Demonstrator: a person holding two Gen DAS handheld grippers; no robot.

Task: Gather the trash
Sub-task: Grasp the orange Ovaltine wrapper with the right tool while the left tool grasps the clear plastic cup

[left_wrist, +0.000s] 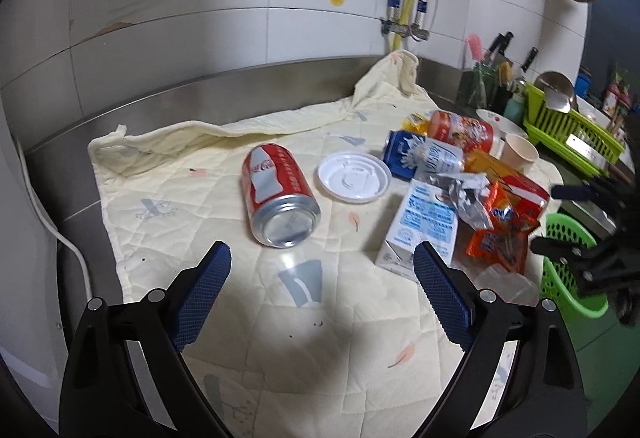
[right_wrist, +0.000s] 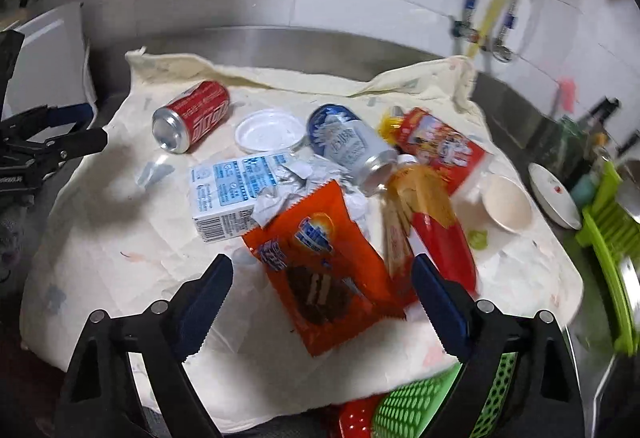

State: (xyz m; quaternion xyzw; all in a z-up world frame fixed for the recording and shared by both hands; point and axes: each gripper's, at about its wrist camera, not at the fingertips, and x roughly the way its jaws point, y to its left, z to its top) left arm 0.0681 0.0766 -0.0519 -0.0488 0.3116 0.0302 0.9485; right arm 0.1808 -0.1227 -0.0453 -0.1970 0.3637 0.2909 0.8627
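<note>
Trash lies on a cream quilted cloth (left_wrist: 224,302). A red cola can (left_wrist: 276,194) lies on its side just ahead of my open, empty left gripper (left_wrist: 322,258). Beside it are a white plastic lid (left_wrist: 354,176), a milk carton (left_wrist: 420,226), a blue-and-white can (left_wrist: 424,156) and orange snack wrappers (left_wrist: 500,234). My right gripper (right_wrist: 322,270) is open and empty, hovering over the orange wrapper (right_wrist: 320,270). The cola can (right_wrist: 192,116), carton (right_wrist: 228,194), blue can (right_wrist: 348,146) and a red packet (right_wrist: 436,226) lie beyond. The green basket (right_wrist: 412,406) sits below.
The green basket (left_wrist: 568,262) stands at the cloth's right edge. A paper cup (left_wrist: 520,152), a bowl (left_wrist: 496,120), a green dish rack (left_wrist: 568,130) and knives stand at the back right. A steel counter and tiled wall lie behind. A white cable (left_wrist: 52,222) runs at left.
</note>
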